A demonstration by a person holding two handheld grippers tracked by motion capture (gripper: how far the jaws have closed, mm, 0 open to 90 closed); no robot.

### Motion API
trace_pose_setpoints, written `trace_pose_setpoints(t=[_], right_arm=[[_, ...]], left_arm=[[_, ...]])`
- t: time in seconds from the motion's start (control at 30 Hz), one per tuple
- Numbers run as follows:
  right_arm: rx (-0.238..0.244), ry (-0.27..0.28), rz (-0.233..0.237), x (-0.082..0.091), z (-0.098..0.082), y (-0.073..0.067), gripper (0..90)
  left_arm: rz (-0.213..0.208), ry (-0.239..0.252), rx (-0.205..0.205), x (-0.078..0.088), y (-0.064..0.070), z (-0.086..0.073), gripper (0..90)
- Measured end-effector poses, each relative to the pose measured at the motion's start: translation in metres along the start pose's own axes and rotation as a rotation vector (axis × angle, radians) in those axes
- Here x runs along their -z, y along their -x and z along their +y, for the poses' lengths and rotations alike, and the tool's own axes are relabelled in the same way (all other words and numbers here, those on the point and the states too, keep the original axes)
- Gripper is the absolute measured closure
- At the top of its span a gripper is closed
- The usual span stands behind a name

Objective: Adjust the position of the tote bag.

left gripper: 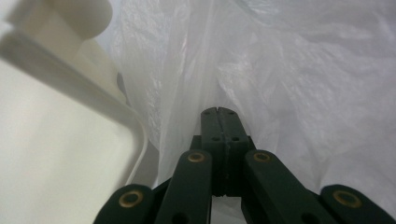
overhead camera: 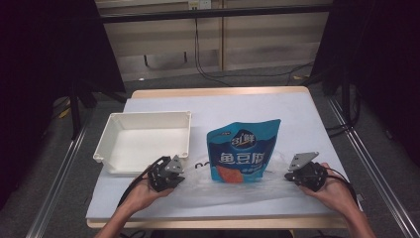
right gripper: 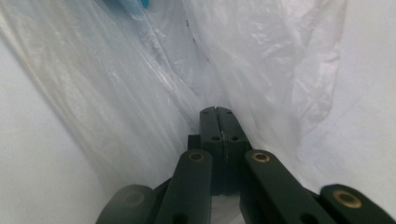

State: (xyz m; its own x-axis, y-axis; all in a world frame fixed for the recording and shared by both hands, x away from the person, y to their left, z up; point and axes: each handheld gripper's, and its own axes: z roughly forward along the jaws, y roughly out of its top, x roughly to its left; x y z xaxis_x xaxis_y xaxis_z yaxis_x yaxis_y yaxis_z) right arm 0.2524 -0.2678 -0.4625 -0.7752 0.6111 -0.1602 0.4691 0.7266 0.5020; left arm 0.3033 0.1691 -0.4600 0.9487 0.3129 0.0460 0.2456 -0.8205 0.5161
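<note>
**Clear plastic bag pinched at both ends beside a blue snack pouch**

Clear, thin film forms the plastic bag (overhead camera: pixel 233 186), which lies crumpled across the near part of the table (overhead camera: pixel 297 109), stretched between the person's two hands. The left gripper (overhead camera: pixel 171 174), held in the left hand (overhead camera: pixel 143 193), has its jaws fully closed; in the left gripper view the black tips (left gripper: pixel 218 122) meet with the film (left gripper: pixel 289 70) gathered tightly around them, so the bag's edge appears pinched there. The right gripper (overhead camera: pixel 299 171), held in the right hand (overhead camera: pixel 329 191), is likewise closed, its tips (right gripper: pixel 218 122) pressed together on folds of the same film (right gripper: pixel 140 84). A blue pouch (overhead camera: pixel 243 151) with white lettering lies between the grippers, its lower end overlapping the bag; whether it sits inside or on top of the film cannot be told. A white rectangular tray (overhead camera: pixel 143 141) stands just beyond the left gripper, its rim (left gripper: pixel 70 88) close beside the bag.
</note>
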Motion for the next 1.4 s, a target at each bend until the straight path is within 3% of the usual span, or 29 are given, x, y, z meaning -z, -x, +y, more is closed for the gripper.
trace_pose_setpoints(t=[0.17, 0.43, 0.5, 0.57, 0.63, 0.73, 0.87, 1.13, 1.17, 1.2, 1.27, 1.4], right_arm=[[-0.023, 0.012, 0.022, 0.002, -0.004, 0.002, 90.0], [-0.057, 0.032, 0.031, 0.006, -0.013, 0.003, 90.0], [-0.042, 0.036, 0.03, 0.005, -0.013, 0.004, 90.0], [-0.042, 0.038, 0.009, 0.005, -0.014, 0.0, 90.0], [-0.042, 0.039, 0.011, 0.006, -0.014, 0.0, 90.0], [-0.041, 0.032, 0.002, 0.006, -0.013, 0.0, 90.0], [-0.035, 0.035, 0.003, 0.006, -0.014, -0.001, 90.0], [-0.034, 0.026, -0.011, 0.007, -0.014, -0.003, 90.0], [-0.032, 0.03, -0.009, 0.007, -0.014, -0.003, 90.0], [-0.038, 0.038, -0.004, 0.007, -0.015, -0.002, 90.0], [-0.061, 0.045, 0.002, 0.007, -0.016, -0.001, 90.0], [-0.094, 0.071, -0.001, 0.008, -0.017, 0.0, 90.0]], left_arm=[[-0.024, 0.061, 0.063, 0.002, -0.004, -0.011, 90.0], [-0.017, 0.056, 0.064, 0.006, -0.004, -0.016, 90.0], [-0.008, 0.029, 0.056, 0.006, -0.004, -0.014, 90.0], [0.001, 0.033, 0.06, 0.006, -0.003, -0.014, 90.0], [-0.016, 0.038, 0.068, 0.007, -0.005, -0.016, 90.0], [-0.002, 0.039, 0.065, 0.009, -0.005, -0.019, 90.0], [-0.018, 0.049, 0.085, 0.012, -0.007, -0.024, 90.0], [-0.003, 0.055, 0.079, 0.012, -0.005, -0.026, 90.0], [-0.031, 0.044, 0.09, 0.013, -0.008, -0.026, 90.0], [-0.029, 0.055, 0.11, 0.012, -0.008, -0.026, 90.0], [-0.045, 0.055, 0.092, 0.013, -0.012, -0.024, 90.0], [-0.085, 0.186, 0.158, 0.016, -0.014, -0.023, 90.0]])
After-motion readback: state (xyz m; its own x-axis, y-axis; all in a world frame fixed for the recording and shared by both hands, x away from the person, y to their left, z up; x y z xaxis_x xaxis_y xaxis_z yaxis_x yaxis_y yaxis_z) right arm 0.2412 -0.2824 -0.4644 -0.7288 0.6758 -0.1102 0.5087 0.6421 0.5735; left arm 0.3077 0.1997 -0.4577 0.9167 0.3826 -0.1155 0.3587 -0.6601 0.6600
